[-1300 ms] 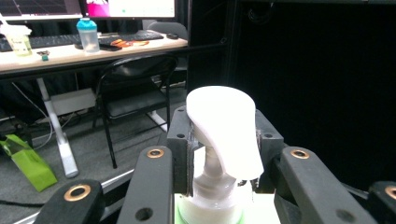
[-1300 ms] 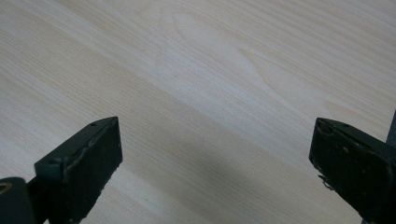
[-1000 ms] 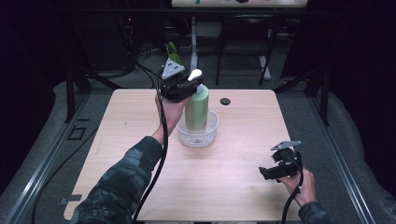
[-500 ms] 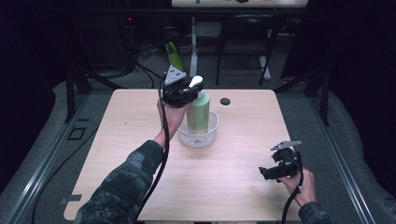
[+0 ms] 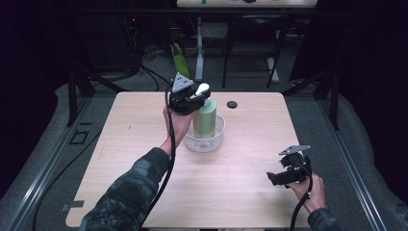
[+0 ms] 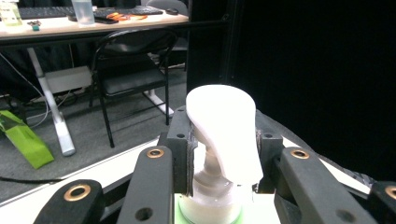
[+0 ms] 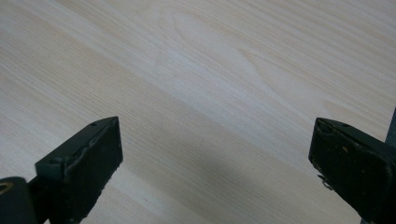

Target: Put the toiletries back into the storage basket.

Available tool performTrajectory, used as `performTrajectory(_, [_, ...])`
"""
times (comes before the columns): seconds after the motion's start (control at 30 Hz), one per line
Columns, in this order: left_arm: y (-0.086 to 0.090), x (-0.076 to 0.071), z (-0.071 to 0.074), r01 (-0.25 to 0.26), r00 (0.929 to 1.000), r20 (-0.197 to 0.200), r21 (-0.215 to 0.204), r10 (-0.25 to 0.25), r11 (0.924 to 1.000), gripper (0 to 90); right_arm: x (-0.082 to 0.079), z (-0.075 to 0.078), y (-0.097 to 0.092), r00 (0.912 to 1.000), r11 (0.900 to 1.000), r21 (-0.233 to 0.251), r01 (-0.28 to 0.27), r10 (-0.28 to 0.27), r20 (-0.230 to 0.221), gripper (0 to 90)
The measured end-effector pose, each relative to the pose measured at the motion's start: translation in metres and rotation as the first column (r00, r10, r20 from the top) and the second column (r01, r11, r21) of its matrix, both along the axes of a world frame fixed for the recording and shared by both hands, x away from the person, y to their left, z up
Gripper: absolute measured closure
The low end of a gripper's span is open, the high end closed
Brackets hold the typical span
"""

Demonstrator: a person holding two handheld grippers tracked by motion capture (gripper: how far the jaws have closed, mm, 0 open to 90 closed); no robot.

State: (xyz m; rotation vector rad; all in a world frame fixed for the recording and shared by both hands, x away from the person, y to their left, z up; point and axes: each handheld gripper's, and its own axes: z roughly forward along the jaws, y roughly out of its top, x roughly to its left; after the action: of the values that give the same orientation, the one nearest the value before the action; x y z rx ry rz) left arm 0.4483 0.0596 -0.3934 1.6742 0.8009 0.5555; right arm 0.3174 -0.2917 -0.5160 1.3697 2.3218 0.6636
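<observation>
**Pump bottle held upright in the bowl**

Near edge: right gripper [image 5: 287,174] idles low over the bare table [image 5: 240,192], jaws spread wide, nothing between them, apparently parked clear of the work. Farther in, left gripper [image 5: 191,98] is clamped on the neck of the green bottle [image 5: 205,120], under its white pump head [image 6: 224,130]. The bottle stands upright inside the clear bowl [image 5: 205,140]; gripping high probably keeps it vertical. Beyond it, a small black cap [image 5: 232,104].

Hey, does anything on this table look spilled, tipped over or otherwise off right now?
Nothing spilled or damaged. The green pump bottle stands upright inside the clear bowl, an unusual spot, held at its neck by the left gripper. A small black cap lies apart.
</observation>
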Motion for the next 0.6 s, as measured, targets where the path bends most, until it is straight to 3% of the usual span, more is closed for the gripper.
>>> performTrajectory(0.6, [0.0002,0.0018,-0.0102,-0.015,0.9999,-0.005,0.011,0.015,0.9998,67.4,0.0,0.0002,-0.0003,1.0,1.0,-0.002,-0.001,0.001,0.002,2.3])
